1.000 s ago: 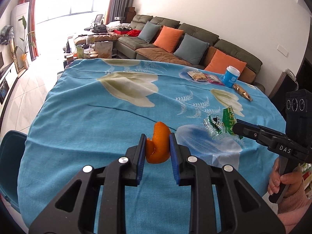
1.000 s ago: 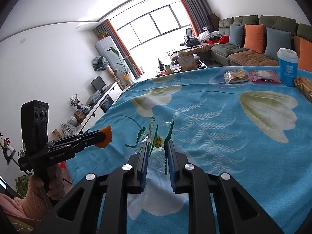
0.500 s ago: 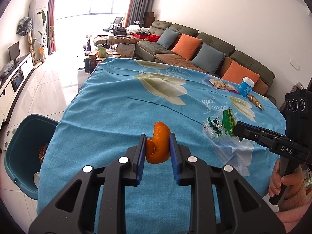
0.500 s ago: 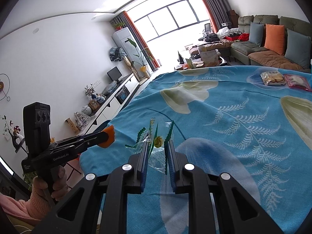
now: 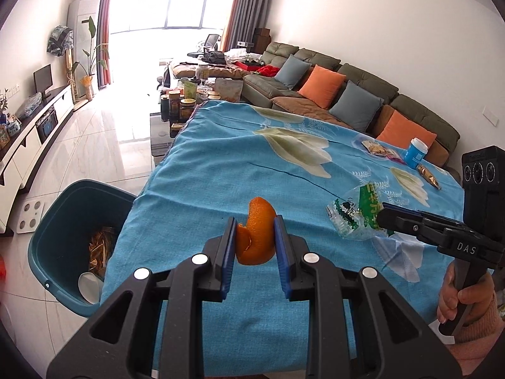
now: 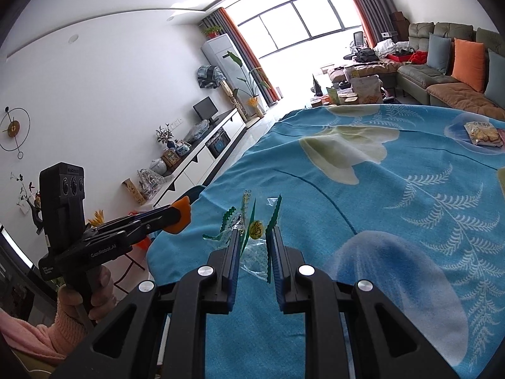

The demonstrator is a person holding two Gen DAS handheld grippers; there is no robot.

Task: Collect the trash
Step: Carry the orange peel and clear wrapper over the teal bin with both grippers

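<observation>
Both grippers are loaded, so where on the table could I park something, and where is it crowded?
Bare blue tablecloth runs from the near edge beside the teal bin to the end by the jars. The crowded part is the sofa-side corner: snack packets, blue cup, gold wrapper.

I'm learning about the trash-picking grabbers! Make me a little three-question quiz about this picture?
1. True or false: the left gripper is squeezing an orange peel.
2. What does the right gripper hold? A) a blue cup B) a clear plastic wrapper with green print C) a spoon
3. Fill in: the teal bin stands on the floor beside the ____ edge of the blue tablecloth, as the left wrist view shows it.

Key
1. True; its pads press both sides of the peel.
2. B; the wrapper sits between its pads.
3. Left.
</observation>
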